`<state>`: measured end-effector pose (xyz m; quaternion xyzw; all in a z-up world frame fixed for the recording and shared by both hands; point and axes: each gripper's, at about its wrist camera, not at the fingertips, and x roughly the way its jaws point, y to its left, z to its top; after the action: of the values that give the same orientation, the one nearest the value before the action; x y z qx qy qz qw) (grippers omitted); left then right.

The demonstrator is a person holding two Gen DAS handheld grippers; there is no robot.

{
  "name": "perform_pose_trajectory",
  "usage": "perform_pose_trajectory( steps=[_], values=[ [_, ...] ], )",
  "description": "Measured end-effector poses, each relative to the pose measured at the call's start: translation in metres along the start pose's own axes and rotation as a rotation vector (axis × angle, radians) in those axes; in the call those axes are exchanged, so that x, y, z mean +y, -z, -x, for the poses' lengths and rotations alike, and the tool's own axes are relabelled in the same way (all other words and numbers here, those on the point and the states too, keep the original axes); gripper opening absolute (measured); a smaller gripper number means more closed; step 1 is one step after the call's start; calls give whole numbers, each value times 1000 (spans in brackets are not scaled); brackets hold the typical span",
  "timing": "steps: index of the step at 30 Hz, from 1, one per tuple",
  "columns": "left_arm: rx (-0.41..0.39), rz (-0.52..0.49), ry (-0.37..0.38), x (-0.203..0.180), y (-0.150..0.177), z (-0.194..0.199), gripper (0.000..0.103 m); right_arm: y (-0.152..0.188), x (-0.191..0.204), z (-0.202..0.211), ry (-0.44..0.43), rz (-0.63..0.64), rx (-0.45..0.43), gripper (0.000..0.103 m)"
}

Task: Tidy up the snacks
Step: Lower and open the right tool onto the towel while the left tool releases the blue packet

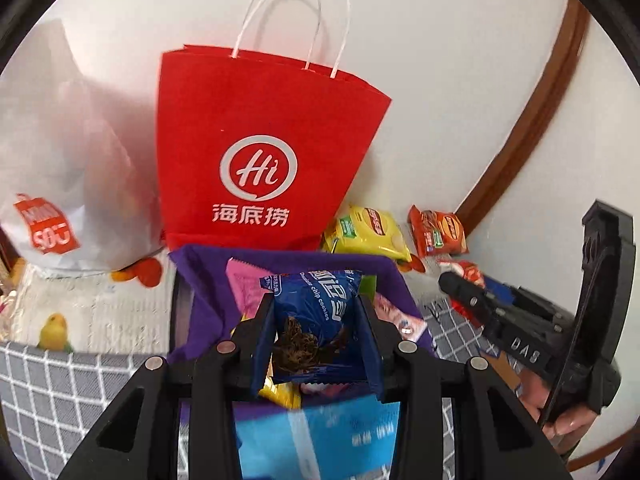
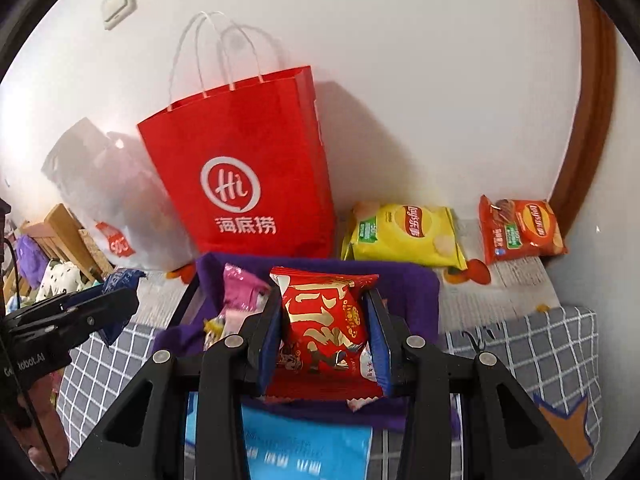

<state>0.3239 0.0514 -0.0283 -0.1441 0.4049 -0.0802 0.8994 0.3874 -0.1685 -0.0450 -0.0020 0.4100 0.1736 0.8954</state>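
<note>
Left gripper (image 1: 316, 336) clamps a blue cookie packet (image 1: 316, 312) above the purple bin (image 1: 208, 304). Right gripper (image 2: 324, 336) clamps a red packet (image 2: 324, 328) over the same bin. Far side: red bag (image 2: 248, 168); right of it, yellow chips (image 2: 404, 236) and orange chips (image 2: 520, 228). Bin contents are partly hidden. Only the right view shows a wall switch (image 2: 119, 3).

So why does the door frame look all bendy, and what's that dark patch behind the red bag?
Both views use fisheye lenses, bending the door frame at the edges; in the right wrist view the red bag casts a shadow on the wall.
</note>
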Motion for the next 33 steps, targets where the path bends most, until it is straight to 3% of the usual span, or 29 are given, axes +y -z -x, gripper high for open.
perform_pose_trajectory(
  steps=[6, 14, 33],
  values=[
    [38, -1, -5, 6, -9, -48, 36, 4, -23, -49, 13, -26, 95, 39],
    [161, 31, -36, 23, 6, -96, 37, 21, -44, -87, 10, -35, 181, 39],
    [184, 27, -13, 21, 14, -114, 37, 34, -44, -119, 20, -39, 249, 39]
  ],
)
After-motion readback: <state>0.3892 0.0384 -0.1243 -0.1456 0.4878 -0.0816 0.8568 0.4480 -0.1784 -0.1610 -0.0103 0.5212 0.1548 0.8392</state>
